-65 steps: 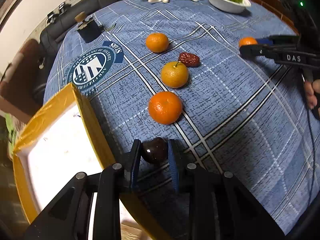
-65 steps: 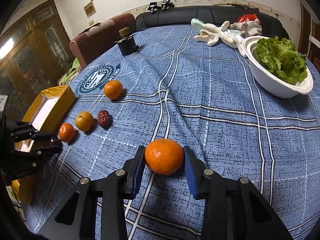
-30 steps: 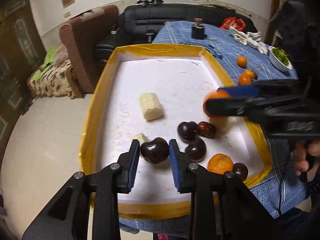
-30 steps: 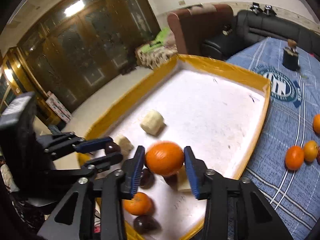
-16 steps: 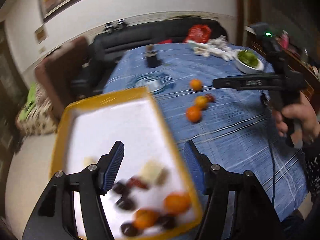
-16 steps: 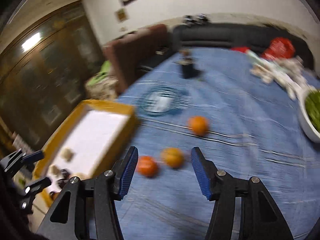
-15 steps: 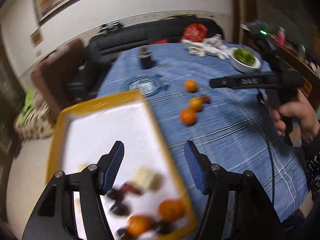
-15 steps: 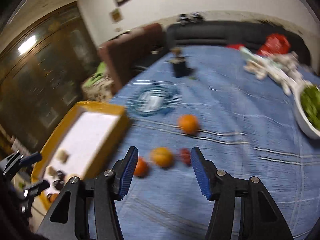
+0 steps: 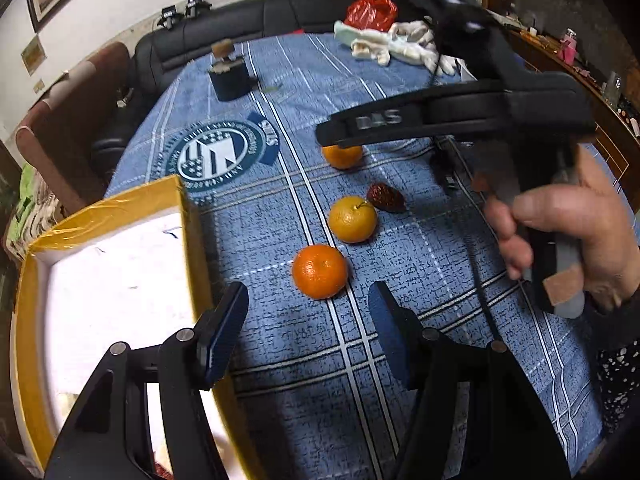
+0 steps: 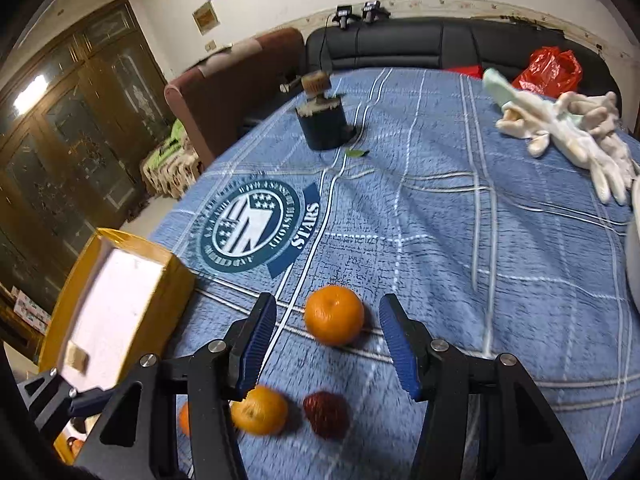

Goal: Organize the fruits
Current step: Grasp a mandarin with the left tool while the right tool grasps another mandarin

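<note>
My left gripper is open and empty over the blue tablecloth, just short of a deep orange mandarin. Beyond that lie a yellower mandarin, a red date and a far mandarin. That far mandarin sits between the fingers of my open right gripper, with a gap on each side. The yellow-rimmed box with a white floor stands at the table's left edge, and most of its inside is out of view. A hand holds the right gripper.
A dark jar with a cork stands at the back of the table. White gloves and a red bag lie at the far right, by a white bowl's rim. A black sofa and a brown chair are behind.
A second ago both grippers hung over the box, the left shut on a dark fruit, the right on a mandarin. Both are now empty, wider, and back over the table.
</note>
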